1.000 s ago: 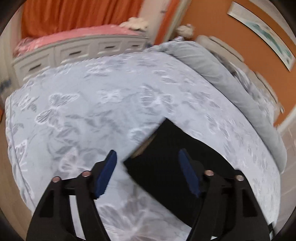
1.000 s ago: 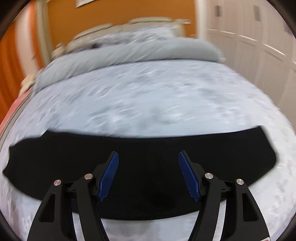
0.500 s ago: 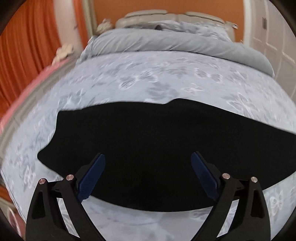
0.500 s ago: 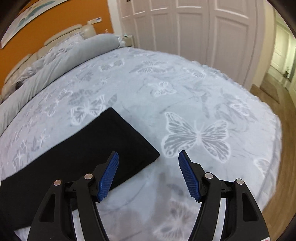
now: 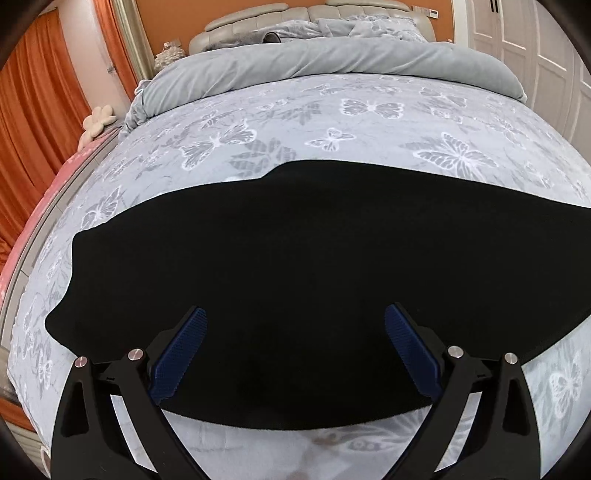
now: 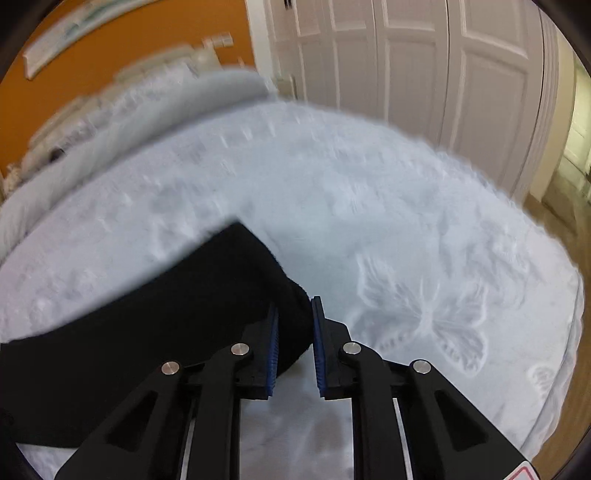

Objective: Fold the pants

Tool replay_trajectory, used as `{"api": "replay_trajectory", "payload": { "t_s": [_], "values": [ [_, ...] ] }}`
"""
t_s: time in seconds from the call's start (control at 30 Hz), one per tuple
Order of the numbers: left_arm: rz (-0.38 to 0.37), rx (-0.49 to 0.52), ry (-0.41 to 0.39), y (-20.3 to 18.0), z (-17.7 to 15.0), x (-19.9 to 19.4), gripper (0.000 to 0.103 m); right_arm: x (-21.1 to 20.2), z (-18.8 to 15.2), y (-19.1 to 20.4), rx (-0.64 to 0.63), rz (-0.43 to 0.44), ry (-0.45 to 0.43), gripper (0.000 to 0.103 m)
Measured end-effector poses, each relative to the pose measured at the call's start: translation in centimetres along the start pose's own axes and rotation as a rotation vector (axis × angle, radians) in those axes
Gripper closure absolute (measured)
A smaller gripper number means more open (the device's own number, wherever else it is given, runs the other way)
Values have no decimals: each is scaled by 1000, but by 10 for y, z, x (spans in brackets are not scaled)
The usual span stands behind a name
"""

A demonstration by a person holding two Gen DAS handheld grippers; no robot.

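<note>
Since a second ago my left hand-held gripper (image 5: 295,325) has swung over the pants (image 5: 295,266) on the bed (image 5: 369,110), jaws just spread, gripping nothing. My right hand-held gripper (image 6: 294,314) has just closed, pinching the pants' end (image 6: 288,295); that shallow bite could slip. No containers.

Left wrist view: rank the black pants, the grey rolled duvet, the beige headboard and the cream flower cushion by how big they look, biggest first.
1. black pants, though nearest the camera, so enlarged
2. grey rolled duvet
3. beige headboard, partly hidden behind the bedding, so its rank is unsure
4. cream flower cushion
</note>
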State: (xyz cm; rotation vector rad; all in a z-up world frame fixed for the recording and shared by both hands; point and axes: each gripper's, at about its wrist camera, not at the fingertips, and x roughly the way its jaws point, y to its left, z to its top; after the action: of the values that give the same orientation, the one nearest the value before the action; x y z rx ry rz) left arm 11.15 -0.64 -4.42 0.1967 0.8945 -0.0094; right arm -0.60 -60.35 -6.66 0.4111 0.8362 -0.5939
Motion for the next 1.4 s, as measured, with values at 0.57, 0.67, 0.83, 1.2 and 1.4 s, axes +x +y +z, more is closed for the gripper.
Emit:
{"api": "replay_trajectory", "payload": {
  "t_s": [0.57,0.67,0.83,1.2,1.4],
  "values": [
    [-30,-11,8,-1,-2,-5,8,4,-7,11,-40,18,22,89],
    [-16,7,-4,-4,-1,-6,8,-19,0,14,-50,16,-39,91],
    [-20,-10,4,1,0,-3,8,8,-8,-6,-1,3,31,94],
    [-46,-14,19,-1,-1,-1,8,-9,-21,-19,147,74,72,42],
    [-52,8,14,-7,-3,-3,8,1,-25,-9,174,95,86,38]
  ]
}}
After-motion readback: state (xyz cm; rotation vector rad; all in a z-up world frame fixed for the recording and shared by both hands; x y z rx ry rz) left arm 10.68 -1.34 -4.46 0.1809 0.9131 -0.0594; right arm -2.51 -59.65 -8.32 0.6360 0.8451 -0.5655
